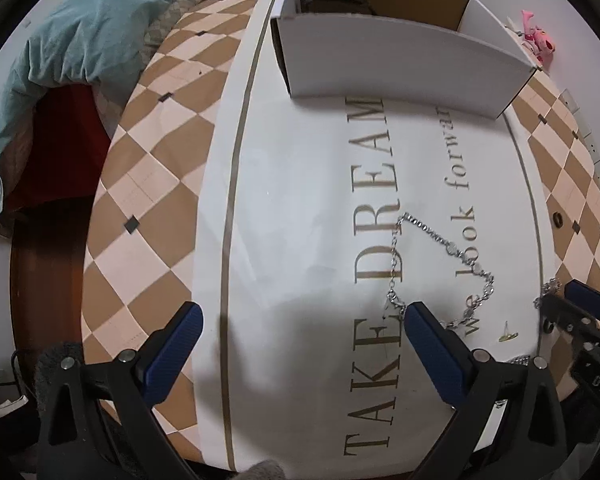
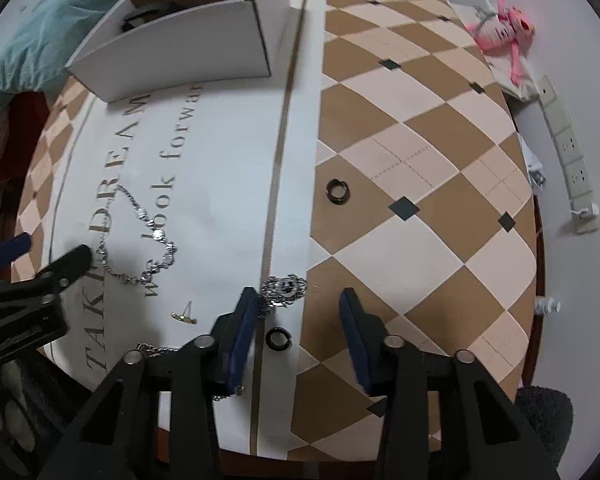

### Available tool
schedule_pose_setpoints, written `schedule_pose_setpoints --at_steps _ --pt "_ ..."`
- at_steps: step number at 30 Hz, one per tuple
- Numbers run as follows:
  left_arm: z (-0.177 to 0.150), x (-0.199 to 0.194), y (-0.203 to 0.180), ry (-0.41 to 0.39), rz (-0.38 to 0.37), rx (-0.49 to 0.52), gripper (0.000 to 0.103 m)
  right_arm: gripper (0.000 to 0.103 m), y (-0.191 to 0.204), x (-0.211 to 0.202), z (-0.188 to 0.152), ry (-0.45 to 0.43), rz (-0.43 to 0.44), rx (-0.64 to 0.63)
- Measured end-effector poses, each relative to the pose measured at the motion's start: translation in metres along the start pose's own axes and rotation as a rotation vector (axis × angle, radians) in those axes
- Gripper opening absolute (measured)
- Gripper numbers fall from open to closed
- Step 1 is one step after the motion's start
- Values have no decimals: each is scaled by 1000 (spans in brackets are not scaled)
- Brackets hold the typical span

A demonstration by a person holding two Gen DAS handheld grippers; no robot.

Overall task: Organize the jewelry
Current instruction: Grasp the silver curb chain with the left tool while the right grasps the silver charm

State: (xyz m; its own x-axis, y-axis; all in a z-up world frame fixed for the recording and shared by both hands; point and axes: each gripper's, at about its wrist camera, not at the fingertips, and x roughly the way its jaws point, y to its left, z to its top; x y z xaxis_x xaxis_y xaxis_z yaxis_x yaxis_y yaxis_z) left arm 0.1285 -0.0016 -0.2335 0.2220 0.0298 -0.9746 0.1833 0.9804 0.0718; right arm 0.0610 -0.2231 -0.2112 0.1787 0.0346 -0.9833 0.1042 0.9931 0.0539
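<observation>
A silver chain necklace (image 1: 440, 264) lies on the white lettered mat (image 1: 292, 200); it also shows in the right wrist view (image 2: 144, 236). My left gripper (image 1: 300, 316) is open and empty, its right finger beside the necklace. My right gripper (image 2: 298, 300) is open over the mat's edge, with a bunched silver chain (image 2: 282, 286) by its left finger and a dark ring (image 2: 278, 338) between the fingers. A second dark ring (image 2: 337, 191) lies further off. A small gold earring (image 2: 184, 314) lies on the mat. A white cardboard box (image 1: 400, 60) stands open at the far end.
The table has a brown and cream checkered cloth (image 2: 420, 160). A teal blanket (image 1: 60, 40) lies far left. A pink toy (image 2: 504, 28) and a power strip (image 2: 568, 152) lie right of the table. Another chain (image 2: 156, 350) lies under my right gripper's left arm.
</observation>
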Motion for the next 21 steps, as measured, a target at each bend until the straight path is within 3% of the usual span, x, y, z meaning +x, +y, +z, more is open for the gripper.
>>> schedule_pose_setpoints --at_steps 1,8,13,15,20,21 --pt "-2 0 -2 1 -6 4 103 4 2 1 0 -9 15 3" --pt "-32 -18 -14 -16 -55 32 102 3 -14 -19 -8 -108 57 63" --pt "-54 -29 -39 12 -198 42 102 3 -34 -39 -22 -147 77 96" --pt "-58 -29 -48 32 -226 43 97 3 -45 -37 -18 -139 81 98" --pt "-66 -27 -69 45 -200 88 92 5 -63 -39 -23 -123 64 125" --pt "-64 -25 -70 47 -192 94 86 6 -65 -39 -24 -122 63 132"
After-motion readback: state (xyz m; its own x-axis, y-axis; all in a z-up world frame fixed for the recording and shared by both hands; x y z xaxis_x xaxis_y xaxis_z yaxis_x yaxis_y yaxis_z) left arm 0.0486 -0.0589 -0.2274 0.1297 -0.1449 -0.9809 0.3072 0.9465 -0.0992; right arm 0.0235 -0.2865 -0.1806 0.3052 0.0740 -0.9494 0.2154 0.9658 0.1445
